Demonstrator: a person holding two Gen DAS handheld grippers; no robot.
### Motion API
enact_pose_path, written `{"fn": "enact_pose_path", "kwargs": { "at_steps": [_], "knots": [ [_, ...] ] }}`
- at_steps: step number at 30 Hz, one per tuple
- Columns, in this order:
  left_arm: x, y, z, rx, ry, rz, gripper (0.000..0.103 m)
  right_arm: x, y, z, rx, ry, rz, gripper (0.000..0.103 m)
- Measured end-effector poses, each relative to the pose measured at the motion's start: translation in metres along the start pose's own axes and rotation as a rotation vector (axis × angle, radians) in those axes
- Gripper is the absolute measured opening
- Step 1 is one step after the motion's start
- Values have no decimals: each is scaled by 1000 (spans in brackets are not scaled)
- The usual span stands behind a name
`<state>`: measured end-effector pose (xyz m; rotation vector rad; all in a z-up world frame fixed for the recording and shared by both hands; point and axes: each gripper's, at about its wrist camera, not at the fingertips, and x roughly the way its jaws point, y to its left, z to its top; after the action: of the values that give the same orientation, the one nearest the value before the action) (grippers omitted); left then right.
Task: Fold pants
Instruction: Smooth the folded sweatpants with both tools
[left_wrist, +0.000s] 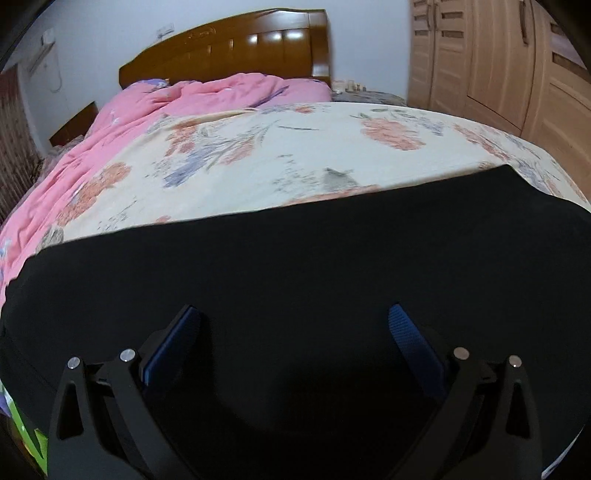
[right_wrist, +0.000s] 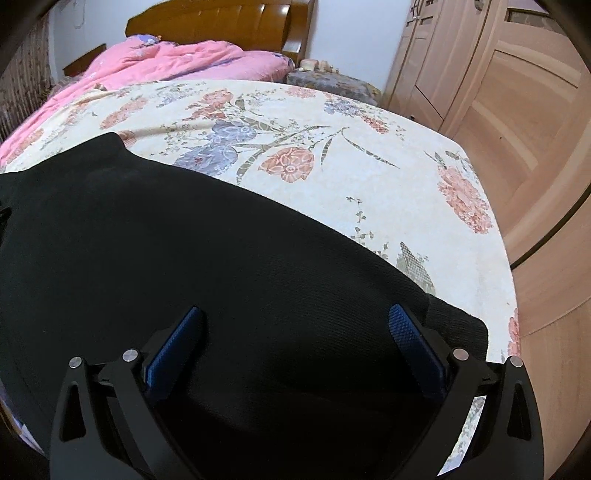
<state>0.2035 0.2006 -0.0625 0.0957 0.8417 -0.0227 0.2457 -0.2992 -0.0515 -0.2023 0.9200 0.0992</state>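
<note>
A: Nearest first: what are the tongs doing?

B: The left tongs (left_wrist: 293, 325) stand wide apart, blue pads (left_wrist: 413, 350) splayed, holding nothing. They hover over the black knit fabric pants (left_wrist: 295, 258). The right tongs (right_wrist: 295, 325) are spread apart and empty too, above the same dark cloth.

A: And where do the pants lie?

B: Flat across the near end of the bed, on the cream bedsheet with pink and purple flowers (left_wrist: 258, 155). From the right wrist view the black cloth (right_wrist: 166, 240) runs to a squared end close to the sheet's near right corner (right_wrist: 491, 332); its far edge cuts diagonally over the flower print (right_wrist: 291, 166).

A: Beyond the pants?

B: Past the pants' far edge, bare floral sheet, then a rumpled pink quilt (left_wrist: 207, 99) along the far left side. Behind the quilt stands the glossy brown wooden headboard (left_wrist: 229, 51). Right of the bed, well apart from the pants, stands a light wooden wardrobe with panelled doors (left_wrist: 491, 62).
</note>
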Motion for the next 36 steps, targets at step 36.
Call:
{"fn": "enact_pose_path", "kwargs": {
  "at_steps": [36],
  "knots": [
    [-29,33,0,-128,-33,-100,101,-55,211,21,-288,-90,260,98]
  ]
}}
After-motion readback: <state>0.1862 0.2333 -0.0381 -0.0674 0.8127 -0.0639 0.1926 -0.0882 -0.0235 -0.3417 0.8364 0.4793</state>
